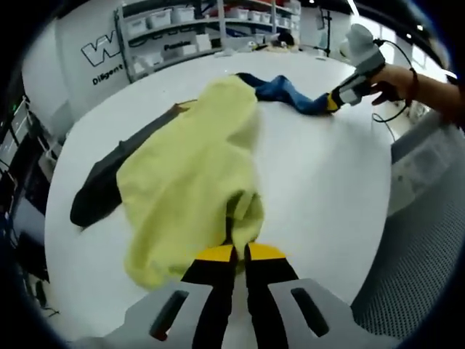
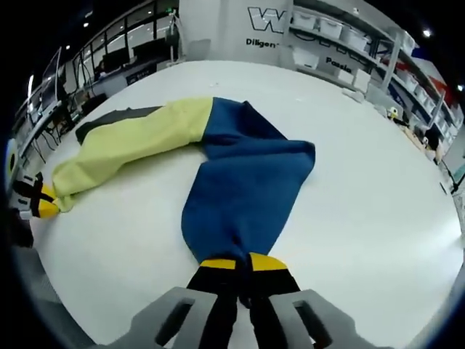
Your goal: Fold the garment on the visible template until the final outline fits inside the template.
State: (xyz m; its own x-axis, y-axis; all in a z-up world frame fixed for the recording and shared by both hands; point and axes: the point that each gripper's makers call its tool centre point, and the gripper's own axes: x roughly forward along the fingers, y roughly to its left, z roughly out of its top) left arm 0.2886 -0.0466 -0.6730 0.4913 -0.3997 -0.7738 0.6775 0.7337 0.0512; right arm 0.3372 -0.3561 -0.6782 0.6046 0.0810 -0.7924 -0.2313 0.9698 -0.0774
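A soft two-tone fleece garment, pale yellow at one end and deep blue at the other (image 2: pixel 247 182), lies stretched across the round white worktop (image 2: pixel 363 218), the left tool (image 1: pixel 240 251) clenched on its yellow end and the right tool (image 2: pixel 243 262) clenched on its blue end. No fold looks made yet, so the work seems barely begun. The flat dark template panel (image 1: pixel 102 182) is largely covered, its outline possibly running under the cloth
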